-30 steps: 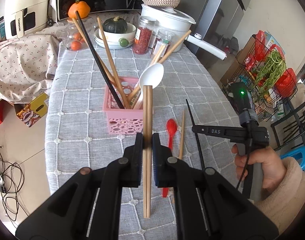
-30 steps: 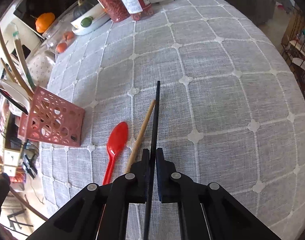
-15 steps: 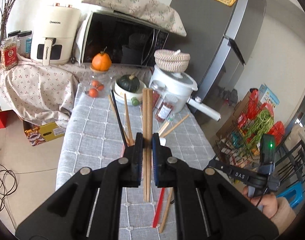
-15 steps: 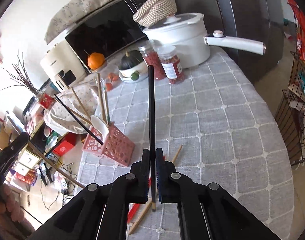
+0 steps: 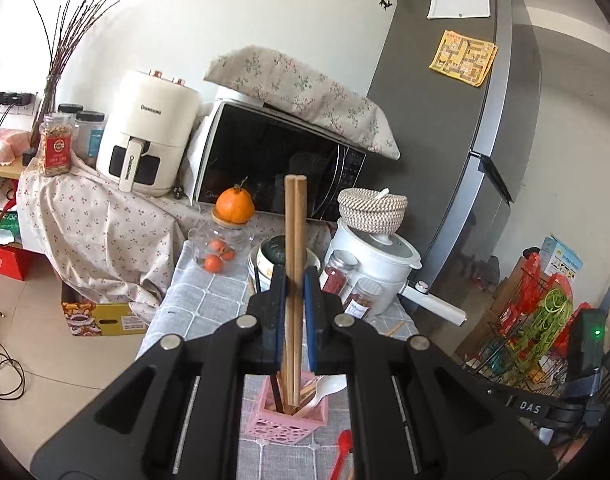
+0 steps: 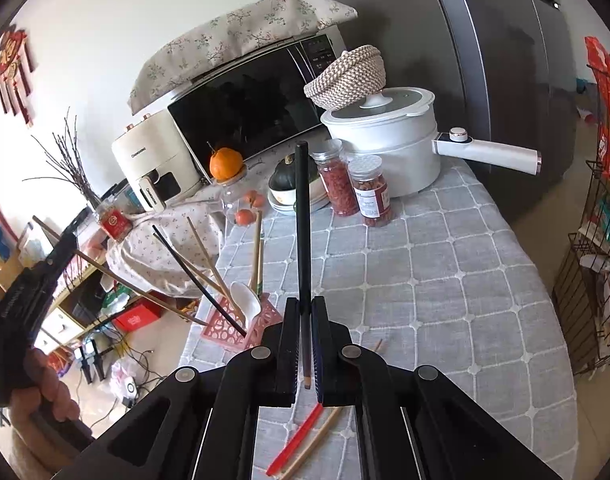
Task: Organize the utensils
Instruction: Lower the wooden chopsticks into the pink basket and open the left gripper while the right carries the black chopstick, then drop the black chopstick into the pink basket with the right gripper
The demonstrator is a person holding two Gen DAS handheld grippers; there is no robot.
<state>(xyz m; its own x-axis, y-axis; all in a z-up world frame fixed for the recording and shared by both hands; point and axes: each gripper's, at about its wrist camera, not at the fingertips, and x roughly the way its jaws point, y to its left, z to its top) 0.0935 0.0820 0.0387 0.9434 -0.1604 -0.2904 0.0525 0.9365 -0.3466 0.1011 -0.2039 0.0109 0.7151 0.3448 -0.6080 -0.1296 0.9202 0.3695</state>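
My left gripper [image 5: 294,280] is shut on a pair of wooden chopsticks [image 5: 294,240], held upright with their lower ends over the pink basket [image 5: 287,420], which holds chopsticks and a white spoon [image 5: 325,390]. My right gripper [image 6: 303,312] is shut on a black chopstick [image 6: 302,220], held upright above the table. The pink basket [image 6: 233,330] shows at the left in the right wrist view, with the left gripper's chopsticks [image 6: 137,286] angled toward it. A red spoon [image 6: 295,444] and a wooden chopstick [image 6: 313,442] lie on the cloth below my right gripper.
The grey checked tablecloth [image 6: 445,280] covers the table. At its far end stand a white pot [image 6: 385,144], two spice jars [image 6: 357,184], a bowl with a squash [image 6: 289,184] and a jar of oranges [image 5: 217,252]. A wire rack [image 5: 525,340] stands at the right.
Both grippers have risen and tilted up from the table with their chopsticks. The left pair's lower ends now hang over the pink basket. The black chopstick has left the cloth.
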